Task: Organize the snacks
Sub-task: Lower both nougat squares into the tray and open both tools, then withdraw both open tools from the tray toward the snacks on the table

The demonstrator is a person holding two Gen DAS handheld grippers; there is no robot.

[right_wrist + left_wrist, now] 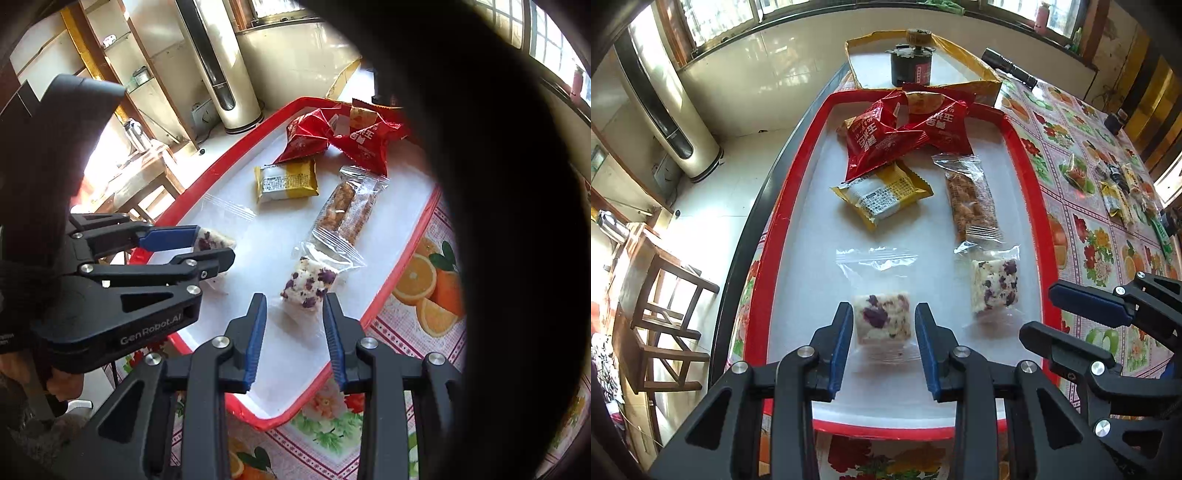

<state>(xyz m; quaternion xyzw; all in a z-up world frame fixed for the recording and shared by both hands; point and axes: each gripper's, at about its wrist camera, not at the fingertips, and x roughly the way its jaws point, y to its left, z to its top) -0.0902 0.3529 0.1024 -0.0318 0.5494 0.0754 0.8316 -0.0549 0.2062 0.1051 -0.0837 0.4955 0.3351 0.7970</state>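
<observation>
Blue-padded fingers of the left gripper (882, 328) stand open on either side of a white rice cake flecked with purple (882, 321), sealed in a clear zip bag; the pads look close to the cake's sides but not pressed in, so nothing appears gripped. That cake lies at the near end of a red-rimmed tray (1032, 206) with a white floor. The right gripper (294, 328) is also open, hovering just short of a second purple-flecked rice cake (308, 286) in its own clear wrapper, near the tray's right rim. Further along the tray lie a brown cereal bar in clear wrap (973, 199), a yellow-and-white packet (882, 194), and a heap of red packets (905, 127) at the far end. Beyond the tray sits a yellow-edged box (979, 70) holding a dark cylinder. The tray rests on a fruit-patterned tablecloth (1104, 236). These cakes are probably light, soft and crumbly, and the film slippery, so a gentle hold across the block itself, not the loose bag end, seems wisest.
</observation>
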